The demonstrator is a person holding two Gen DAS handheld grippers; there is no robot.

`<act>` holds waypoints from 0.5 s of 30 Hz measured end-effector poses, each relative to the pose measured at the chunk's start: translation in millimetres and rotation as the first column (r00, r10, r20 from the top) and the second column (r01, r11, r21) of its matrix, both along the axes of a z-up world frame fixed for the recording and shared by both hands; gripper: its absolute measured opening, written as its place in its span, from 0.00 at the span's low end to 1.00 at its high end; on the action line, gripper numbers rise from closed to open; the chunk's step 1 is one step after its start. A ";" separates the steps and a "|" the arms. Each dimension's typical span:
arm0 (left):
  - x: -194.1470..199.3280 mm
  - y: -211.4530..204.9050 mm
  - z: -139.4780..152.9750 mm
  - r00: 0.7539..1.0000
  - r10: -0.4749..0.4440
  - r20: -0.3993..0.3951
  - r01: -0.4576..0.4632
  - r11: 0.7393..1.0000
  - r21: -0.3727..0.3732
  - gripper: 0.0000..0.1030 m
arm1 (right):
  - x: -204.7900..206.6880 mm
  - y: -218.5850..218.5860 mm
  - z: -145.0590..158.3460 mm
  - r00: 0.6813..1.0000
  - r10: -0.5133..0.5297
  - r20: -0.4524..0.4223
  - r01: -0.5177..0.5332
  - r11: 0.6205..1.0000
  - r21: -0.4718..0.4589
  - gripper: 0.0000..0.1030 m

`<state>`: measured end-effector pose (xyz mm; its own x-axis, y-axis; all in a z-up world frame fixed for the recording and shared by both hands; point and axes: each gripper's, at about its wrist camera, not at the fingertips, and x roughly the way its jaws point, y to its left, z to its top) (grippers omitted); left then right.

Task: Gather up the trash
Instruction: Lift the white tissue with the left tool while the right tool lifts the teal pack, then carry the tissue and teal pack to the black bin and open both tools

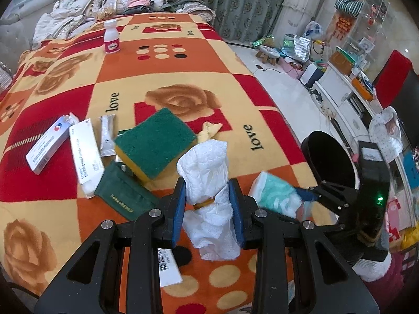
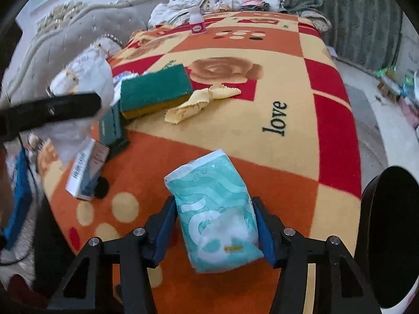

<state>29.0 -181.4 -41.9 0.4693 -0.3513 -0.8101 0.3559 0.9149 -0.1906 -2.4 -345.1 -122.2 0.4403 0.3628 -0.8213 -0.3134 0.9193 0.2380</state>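
In my left tongs (image 1: 208, 204) I grip a crumpled white paper towel (image 1: 207, 172). Its long axis runs away from me, the far end rising past the blue pads (image 1: 178, 209), the near end hanging down behind them. A thin yellow band crosses it between the pads. The tongs point forward over the blanket (image 1: 262, 99), a little above it.

On the far left of the blanket lie two white medicine boxes (image 1: 49, 144), side by side, and a small silver sachet (image 1: 106, 136) just beside them. Nearer to me a dark green booklet (image 1: 123, 196) lies flat, touching the green and yellow sponge (image 1: 154, 141). Behind the sponge is a small yellow cloth (image 1: 209, 130). Far away a white bottle (image 1: 112, 36) with pink label stands upright. A box with barcode (image 2: 83, 172) lies near on the left side.

My right tongs (image 2: 217, 225) hold a turquoise and white tissue pack (image 2: 214, 209), closed on its two long sides. The pack points away from me and a little to the left, its far end lifted from the blanket. These tongs are at the right of the left ones, close to the blanket's edge.

At the right, just beside the bed, stands a black bin (image 2: 390, 235) with its mouth open.
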 end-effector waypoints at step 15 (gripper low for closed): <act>-4.5 -75.6 13.3 0.991 -0.129 0.036 0.130 0.991 -0.010 0.29 | -25.7 -87.4 47.3 0.966 -0.238 0.105 0.233 0.971 0.055 0.51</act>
<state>24.5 -257.1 -28.7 0.4470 -0.4208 -0.7894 0.4779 0.8583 -0.1869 -28.1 -432.5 -74.9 0.6041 0.2709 -0.7495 -0.1160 0.9603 0.2536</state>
